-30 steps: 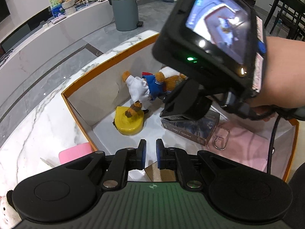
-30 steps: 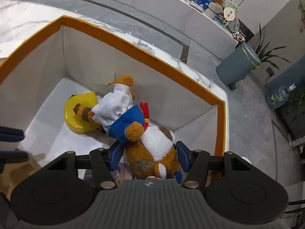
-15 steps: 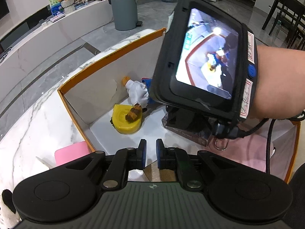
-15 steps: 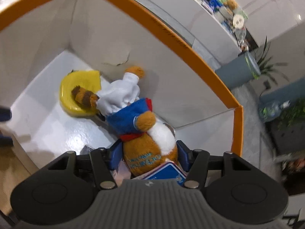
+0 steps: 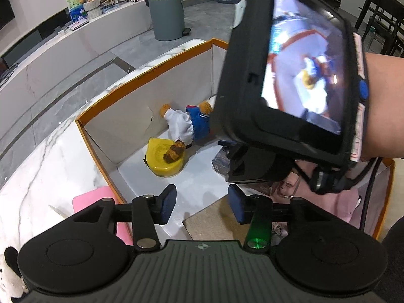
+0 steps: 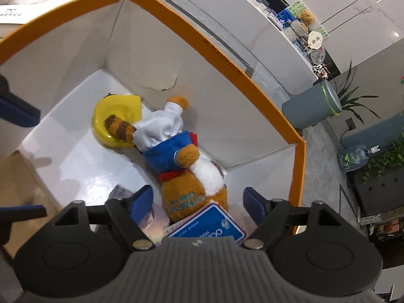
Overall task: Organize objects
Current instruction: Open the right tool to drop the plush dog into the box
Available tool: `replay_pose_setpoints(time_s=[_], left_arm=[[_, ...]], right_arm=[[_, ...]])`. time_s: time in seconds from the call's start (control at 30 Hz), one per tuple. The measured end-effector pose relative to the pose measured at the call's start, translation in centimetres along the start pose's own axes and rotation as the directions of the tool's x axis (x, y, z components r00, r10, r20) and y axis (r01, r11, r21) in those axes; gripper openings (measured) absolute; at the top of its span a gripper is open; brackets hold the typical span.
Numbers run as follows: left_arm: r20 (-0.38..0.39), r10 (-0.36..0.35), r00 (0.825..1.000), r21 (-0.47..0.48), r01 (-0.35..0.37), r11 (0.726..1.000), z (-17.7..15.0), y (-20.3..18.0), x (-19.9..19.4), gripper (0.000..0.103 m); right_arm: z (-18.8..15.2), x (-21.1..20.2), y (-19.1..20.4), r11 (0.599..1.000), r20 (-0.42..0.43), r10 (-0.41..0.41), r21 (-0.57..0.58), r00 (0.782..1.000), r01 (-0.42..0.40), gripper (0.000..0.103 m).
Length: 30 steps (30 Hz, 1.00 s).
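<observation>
A plush bear in a blue and white outfit (image 6: 174, 146) lies in the orange-rimmed white box (image 6: 227, 70), one paw on a yellow tape measure (image 6: 113, 116). It also shows in the left wrist view (image 5: 186, 126) beside the tape measure (image 5: 164, 159). My right gripper (image 6: 199, 202) is open above the bear's head, its fingers apart from the plush. A blue card (image 6: 209, 224) lies under it. My left gripper (image 5: 202, 202) is open and empty over the box's near edge (image 5: 101, 156).
A clear packet (image 5: 222, 161) and pink cloth (image 5: 346, 202) lie in the box under the right hand. A pink pad (image 5: 93, 199) and a plush toy (image 5: 10, 272) lie on the marble table at left. A grey bin (image 5: 166, 12) stands beyond.
My right gripper has opened and let go of the bear, which now lies in the box. My left gripper has opened. The right hand has lifted.
</observation>
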<state>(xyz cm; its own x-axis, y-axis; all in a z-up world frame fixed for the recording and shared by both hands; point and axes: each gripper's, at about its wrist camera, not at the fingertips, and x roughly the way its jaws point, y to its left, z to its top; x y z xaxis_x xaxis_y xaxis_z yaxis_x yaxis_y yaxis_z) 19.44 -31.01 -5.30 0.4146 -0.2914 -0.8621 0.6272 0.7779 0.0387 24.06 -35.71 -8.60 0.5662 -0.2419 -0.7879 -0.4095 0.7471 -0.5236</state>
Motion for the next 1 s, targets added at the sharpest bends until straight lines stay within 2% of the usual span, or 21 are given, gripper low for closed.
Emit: replay_pose_setpoints(time_s=[0.47,1.0], left_arm=[[0.043,0.037,0.998,0.016,-0.037,0.999,0.3,-1.5,-3.3,0.055],[0.125,0.119,0.985,0.037,-0.124,0.992,-0.4,-2.0,-9.7,0.059]], right_arm=[[-1.5,-3.8,0.2,1.000,-0.003,-0.008,-0.019,1.000,0.008,0.081],[-0.8,-10.9,-2.2,0.997,0.083,-0.074,-0.020,0.994,0.076,0.084]])
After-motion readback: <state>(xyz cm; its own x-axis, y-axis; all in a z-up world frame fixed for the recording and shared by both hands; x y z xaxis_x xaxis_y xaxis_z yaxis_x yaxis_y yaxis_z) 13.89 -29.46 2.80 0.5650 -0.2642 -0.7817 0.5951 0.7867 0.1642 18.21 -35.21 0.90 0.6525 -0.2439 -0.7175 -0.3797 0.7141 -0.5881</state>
